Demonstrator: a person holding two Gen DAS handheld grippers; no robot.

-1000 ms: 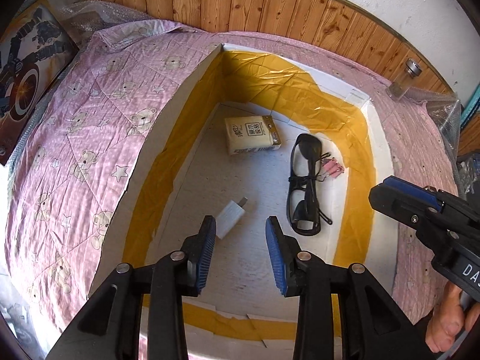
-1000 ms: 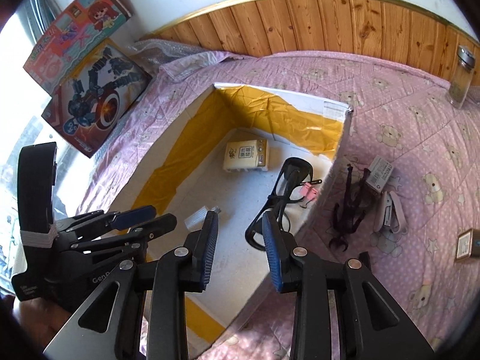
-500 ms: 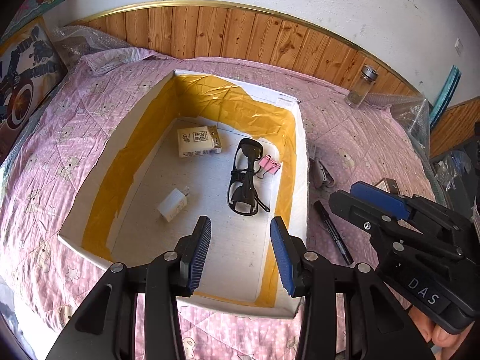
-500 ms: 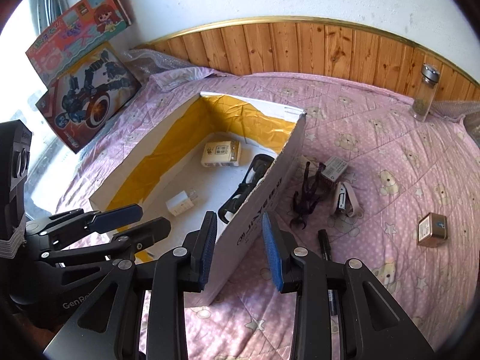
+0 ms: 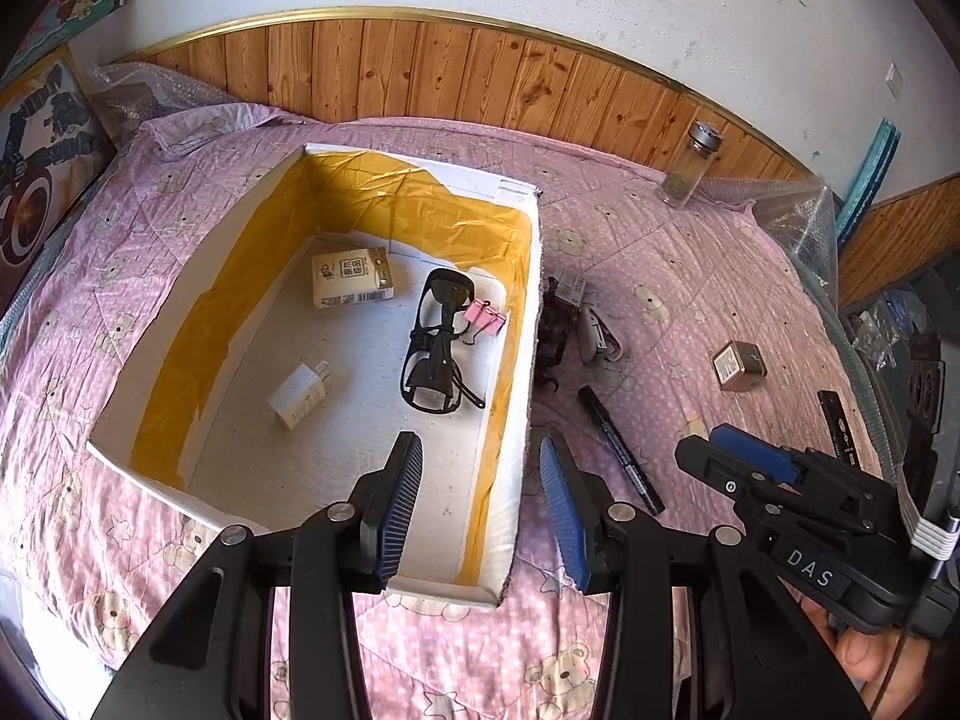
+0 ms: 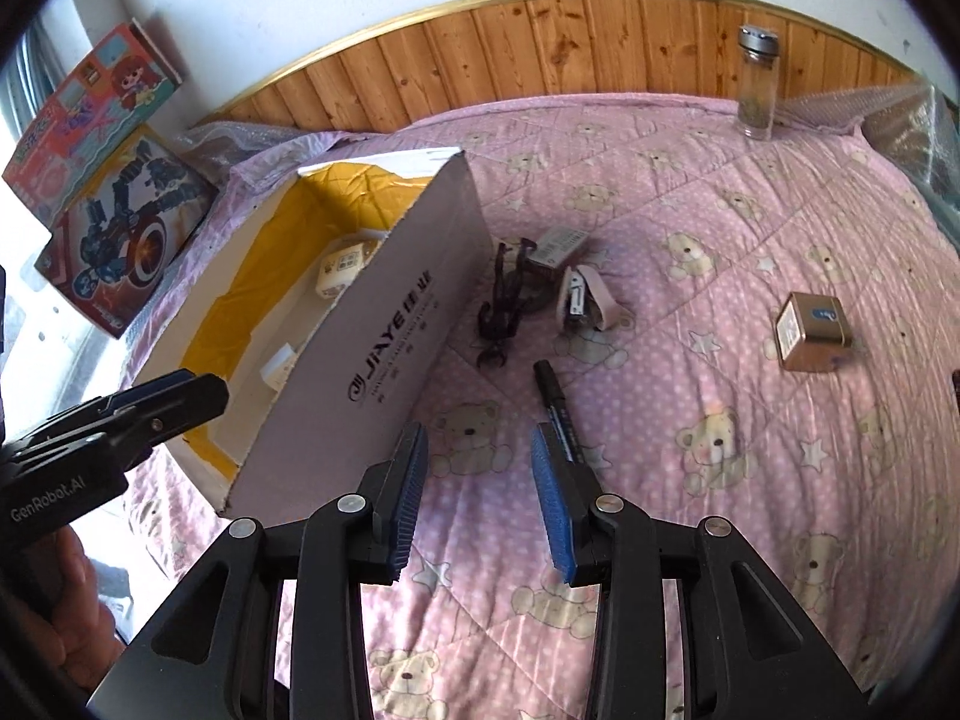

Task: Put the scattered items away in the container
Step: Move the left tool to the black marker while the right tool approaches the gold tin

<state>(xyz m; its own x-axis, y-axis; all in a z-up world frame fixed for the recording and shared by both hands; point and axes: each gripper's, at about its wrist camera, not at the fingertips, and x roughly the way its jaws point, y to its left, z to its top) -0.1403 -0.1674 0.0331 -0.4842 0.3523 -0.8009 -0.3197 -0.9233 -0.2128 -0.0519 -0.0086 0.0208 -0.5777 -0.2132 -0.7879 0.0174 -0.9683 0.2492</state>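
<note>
Left wrist view: the left gripper (image 5: 480,468) hangs above the near right corner of the white cardboard box lined with yellow tape (image 5: 528,324), its blue-padded fingers apart and holding nothing. Inside the box lie black-framed glasses (image 5: 435,348), a pink binder clip (image 5: 486,316), a white plug adapter (image 5: 298,393) and a cream-coloured carton (image 5: 351,277). The box sits on a bed covered by a pink quilt printed with bears (image 6: 720,468). Right wrist view: the right gripper (image 6: 480,471) hovers over the quilt just right of the box, fingers likewise spread and empty. A black marker pen (image 6: 555,402) lies just beyond its right finger. Farther off rest a black claw clip (image 6: 504,315), a white stapler (image 6: 579,297), a small brown box (image 6: 810,333) and an upright glass jar with a metal lid (image 6: 757,84).
</note>
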